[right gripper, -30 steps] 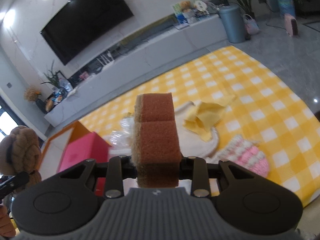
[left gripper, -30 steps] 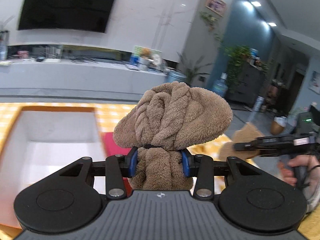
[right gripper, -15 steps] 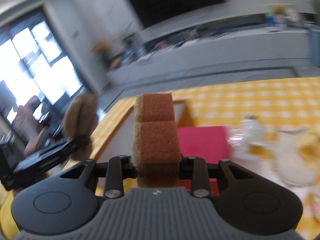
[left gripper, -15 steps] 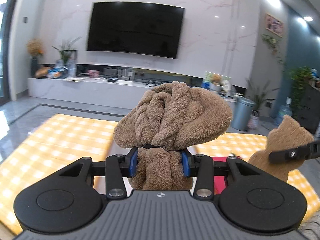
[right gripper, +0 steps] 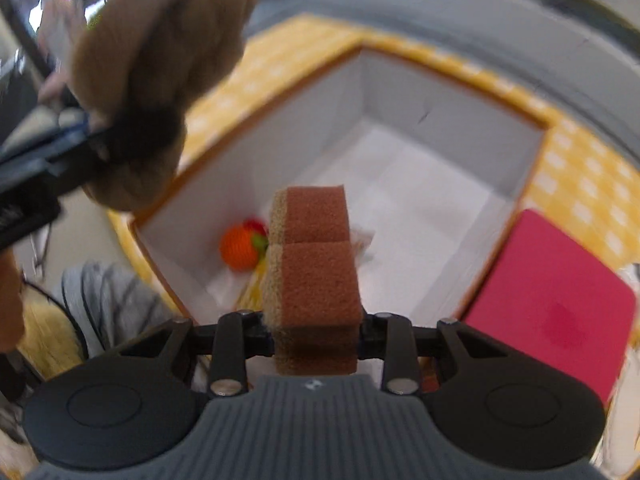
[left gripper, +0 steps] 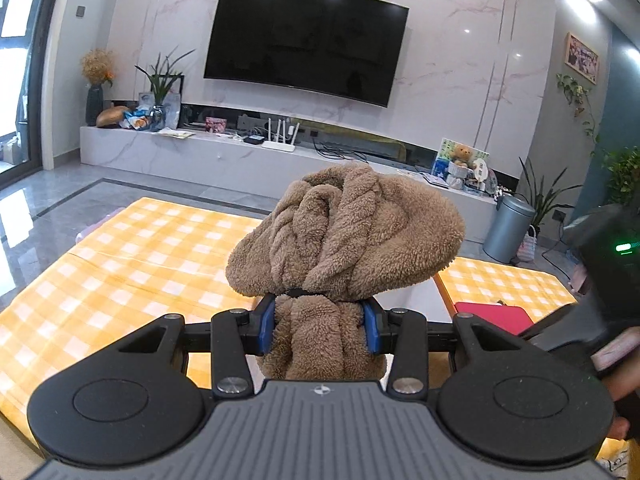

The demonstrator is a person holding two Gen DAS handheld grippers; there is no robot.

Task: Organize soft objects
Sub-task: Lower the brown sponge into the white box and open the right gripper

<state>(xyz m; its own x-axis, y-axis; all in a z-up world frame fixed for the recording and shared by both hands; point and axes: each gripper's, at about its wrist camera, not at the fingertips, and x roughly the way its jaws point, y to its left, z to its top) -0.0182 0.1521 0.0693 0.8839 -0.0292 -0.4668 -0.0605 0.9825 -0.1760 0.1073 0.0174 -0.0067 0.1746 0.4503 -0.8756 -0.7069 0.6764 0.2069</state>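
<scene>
The left claw (left gripper: 319, 322) was clenched on a brown fleece bundle (left gripper: 348, 236) — its blue pads (left gripper: 267, 324) pressed into the narrow waist of the cloth, just under a black band, with the bulk of the bundle puffed out above the fingers. Beneath it lay a yellow-and-white checked mat (left gripper: 132, 264) spread on the grey tiled floor (left gripper: 44, 196).

The right claw (right gripper: 316, 330) gripped a brown-and-tan sponge (right gripper: 314, 264) upright between its fingers and pointed steeply down into an open box (right gripper: 448, 120) with white inner walls and an orange rim. The sponge hung over the box's near left corner. On the box floor near that corner sat an orange crocheted ball (right gripper: 239, 249) with red and green bits, partly hidden by the sponge. A red flat lid or panel (right gripper: 556, 300) lay against the box's right side. In this blurred view the fleece bundle (right gripper: 156, 76) hung over the box's left rim.
</scene>
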